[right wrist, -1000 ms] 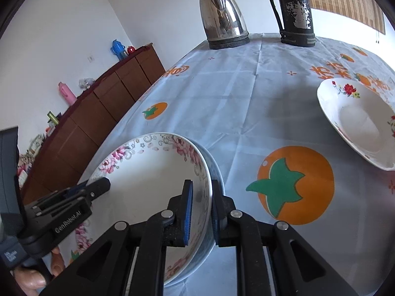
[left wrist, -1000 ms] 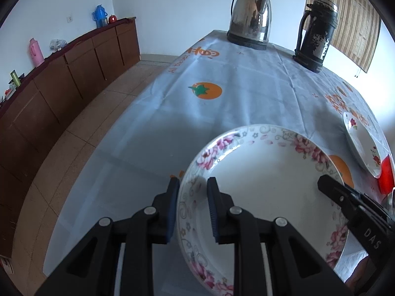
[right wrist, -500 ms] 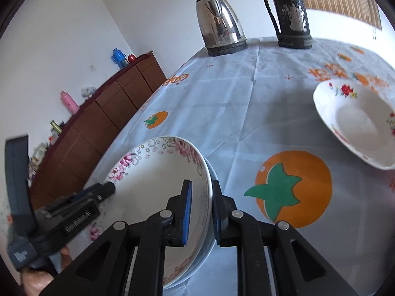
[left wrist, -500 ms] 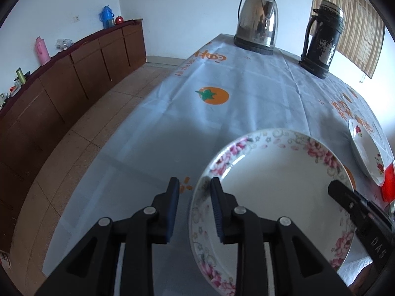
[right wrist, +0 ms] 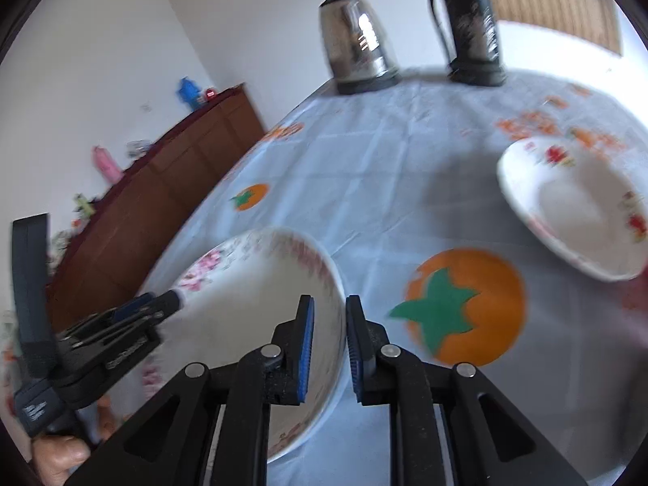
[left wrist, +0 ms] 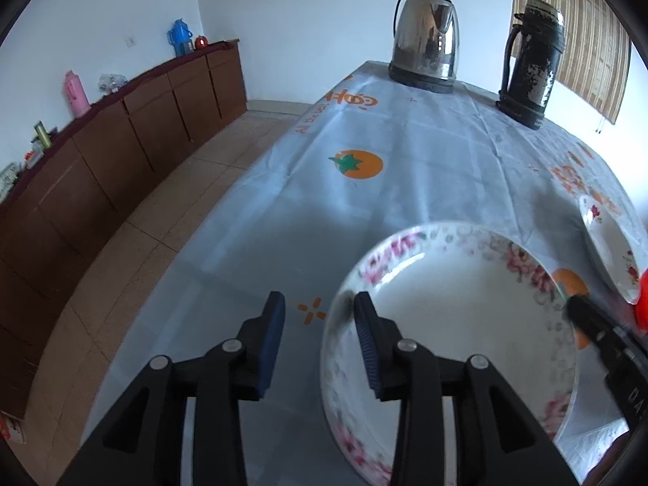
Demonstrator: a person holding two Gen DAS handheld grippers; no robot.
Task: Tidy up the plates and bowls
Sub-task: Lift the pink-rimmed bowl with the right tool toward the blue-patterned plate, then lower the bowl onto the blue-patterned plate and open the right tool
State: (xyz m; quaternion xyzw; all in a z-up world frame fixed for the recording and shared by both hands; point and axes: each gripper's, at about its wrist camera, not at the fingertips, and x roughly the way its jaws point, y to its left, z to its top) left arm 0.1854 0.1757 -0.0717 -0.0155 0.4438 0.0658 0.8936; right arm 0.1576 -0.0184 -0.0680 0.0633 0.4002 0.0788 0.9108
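Pink-flowered plate point(left wrist: 453, 324) sits tilted at the near end of the worktop point(left wrist: 405, 186), its rim between the narrowly parted jaws of the right gripper point(right wrist: 329, 340), which appear to pinch it. The left gripper point(left wrist: 320, 340) has its jaws spread with nothing between them, just beside the plate's left rim. A red-flowered plate point(right wrist: 575, 210) lies well apart to the right.

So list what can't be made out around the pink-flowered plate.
- What lies under the pink-flowered plate: hidden by the plate in both views.
- Right gripper grip: the rim sits in its gap, but blur hides any contact.
- Red object: cut off by the left view's edge.
- Second plate: pattern smeared in the right view.
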